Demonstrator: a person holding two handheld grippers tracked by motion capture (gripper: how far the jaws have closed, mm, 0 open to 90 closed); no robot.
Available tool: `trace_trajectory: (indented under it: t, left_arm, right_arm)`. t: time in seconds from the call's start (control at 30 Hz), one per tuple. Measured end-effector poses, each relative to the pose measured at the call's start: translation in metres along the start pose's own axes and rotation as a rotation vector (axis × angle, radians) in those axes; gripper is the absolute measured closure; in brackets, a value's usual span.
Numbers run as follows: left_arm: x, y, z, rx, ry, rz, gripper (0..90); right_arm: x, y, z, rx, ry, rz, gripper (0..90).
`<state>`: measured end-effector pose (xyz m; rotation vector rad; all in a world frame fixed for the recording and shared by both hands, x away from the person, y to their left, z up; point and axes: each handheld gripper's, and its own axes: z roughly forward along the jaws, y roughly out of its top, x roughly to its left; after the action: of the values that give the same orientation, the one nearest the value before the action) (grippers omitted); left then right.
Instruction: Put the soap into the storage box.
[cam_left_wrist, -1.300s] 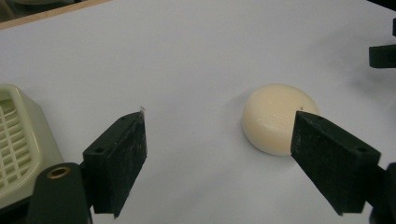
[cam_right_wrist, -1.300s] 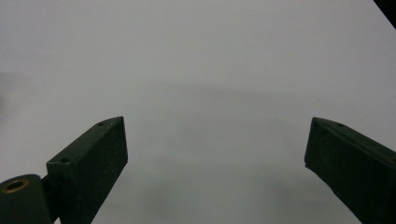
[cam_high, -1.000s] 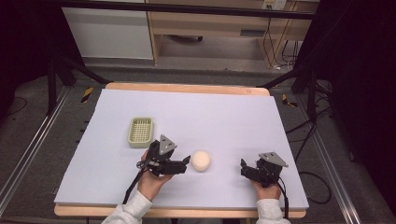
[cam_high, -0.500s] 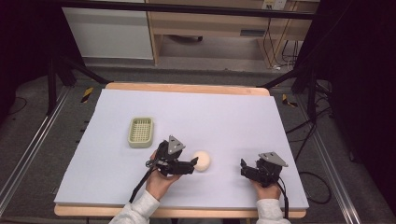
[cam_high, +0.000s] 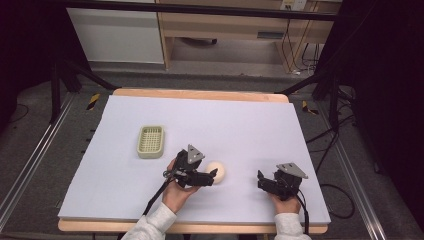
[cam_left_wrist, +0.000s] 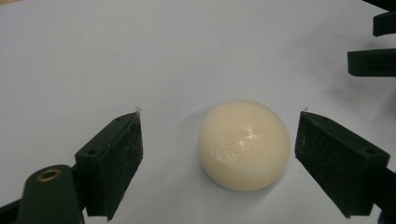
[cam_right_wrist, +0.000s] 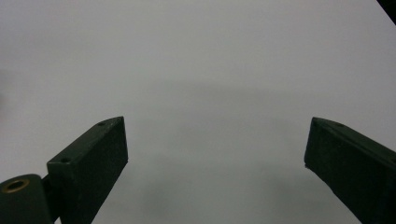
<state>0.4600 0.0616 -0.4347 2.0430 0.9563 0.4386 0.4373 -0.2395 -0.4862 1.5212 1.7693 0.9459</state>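
**Our left gripper is around the round soap**

We hold a gripper in each hand at the near side of the table (cam_high: 240, 115). The table has a pale cover on it.

Our left gripper (cam_high: 214, 176) is near the middle of the table, close to us. Its jaws are wide open. A round, cream soap (cam_high: 218, 170) sits on the table between them. In the left gripper view the soap (cam_left_wrist: 243, 143) looks smooth and shiny. It is closer to the right jaw than to the left jaw. We see a small gap on the right side and a big gap on the left side, so the jaws do not touch it. The soap lies flat on the table.

Our right gripper (cam_high: 260, 180) is to the right of the soap, well apart from it. It is low over the table. Its jaws are wide open too. In the right gripper view we see bare table between them. In the left gripper view, the two black tips of the right gripper (cam_left_wrist: 373, 44) show at the far right.

A small green basket (cam_high: 151, 141) stands on the table. It is to the left of the soap and a bit farther from us.
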Motion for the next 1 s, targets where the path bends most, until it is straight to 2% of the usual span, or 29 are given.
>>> trace_trajectory:
  t: [0.57,1.0]
  left_arm:
    - [-0.010,0.000,0.018,0.040,-0.012,0.014,13.0]
    - [-0.016,-0.001,0.030,0.066,-0.005,0.033,12.3]
  right_arm:
    - [0.000,0.000,0.000,0.000,0.002,0.001,6.8]
    - [0.000,0.000,0.000,0.002,0.001,0.001,6.8]
